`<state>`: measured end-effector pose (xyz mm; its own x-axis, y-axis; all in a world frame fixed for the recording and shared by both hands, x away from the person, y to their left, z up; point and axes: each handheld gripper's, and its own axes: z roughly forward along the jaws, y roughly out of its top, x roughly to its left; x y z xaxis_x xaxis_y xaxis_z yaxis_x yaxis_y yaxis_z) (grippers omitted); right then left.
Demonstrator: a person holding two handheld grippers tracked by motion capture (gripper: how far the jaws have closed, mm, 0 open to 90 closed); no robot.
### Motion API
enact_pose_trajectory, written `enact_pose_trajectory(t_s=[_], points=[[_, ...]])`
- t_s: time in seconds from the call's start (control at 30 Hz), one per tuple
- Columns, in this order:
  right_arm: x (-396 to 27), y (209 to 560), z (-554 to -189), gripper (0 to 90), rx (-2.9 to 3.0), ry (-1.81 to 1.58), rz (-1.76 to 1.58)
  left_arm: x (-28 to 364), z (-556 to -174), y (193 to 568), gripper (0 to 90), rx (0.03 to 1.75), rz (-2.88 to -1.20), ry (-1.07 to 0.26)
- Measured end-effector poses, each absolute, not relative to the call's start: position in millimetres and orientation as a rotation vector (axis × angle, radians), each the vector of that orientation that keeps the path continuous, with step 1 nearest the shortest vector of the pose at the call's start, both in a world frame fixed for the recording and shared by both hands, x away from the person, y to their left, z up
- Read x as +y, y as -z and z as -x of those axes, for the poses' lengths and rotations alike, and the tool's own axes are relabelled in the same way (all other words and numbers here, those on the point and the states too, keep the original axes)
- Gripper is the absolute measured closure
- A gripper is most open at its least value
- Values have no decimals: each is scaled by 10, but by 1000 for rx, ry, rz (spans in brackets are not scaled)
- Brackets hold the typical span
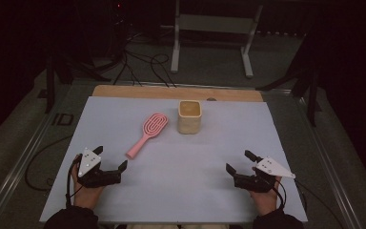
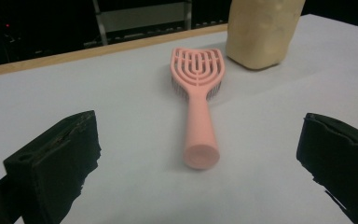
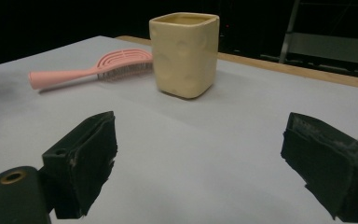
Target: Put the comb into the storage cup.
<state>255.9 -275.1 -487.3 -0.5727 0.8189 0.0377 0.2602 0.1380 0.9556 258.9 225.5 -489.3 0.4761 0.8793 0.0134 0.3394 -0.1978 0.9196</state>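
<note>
the left gripper [image 1: 109, 158] hangs with its jaws spread wide and empty, lined up on the butt of the pink plastic vented hairbrush [image 2: 197, 95], which lies flat on the white table sheet [image 1: 181, 191] at about its one o'clock, just beside the cream square ceramic cup [image 1: 189, 116]. this looks like the approach before a pick: the next move calls for sliding forward until the handle sits between the pads, then closing. the right gripper [image 1: 240, 162] waits open and empty, with the cup at its eleven o'clock.
</note>
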Motion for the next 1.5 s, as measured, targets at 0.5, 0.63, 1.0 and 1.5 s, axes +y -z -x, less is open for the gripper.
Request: enact_pose_trajectory(t_s=[0.5,0.63,1.0,1.5], points=[[-2778,4887,-2583,101,1919,-1436,-1025,2290,-2566,4886,0,1062,-1734,-770],[-2778,4917,-2602,101,1921,-1430,-1033,2293,-2565,4855,1,1066,-1731,-776],[-2703,4949,-2593,101,1970,-1409,-998,2214,-2691,4645,1,1113,-1795,-752],[-2716,4964,-2577,101,1976,-1401,-992,2061,-2978,4448,1,1149,-1925,-745]])
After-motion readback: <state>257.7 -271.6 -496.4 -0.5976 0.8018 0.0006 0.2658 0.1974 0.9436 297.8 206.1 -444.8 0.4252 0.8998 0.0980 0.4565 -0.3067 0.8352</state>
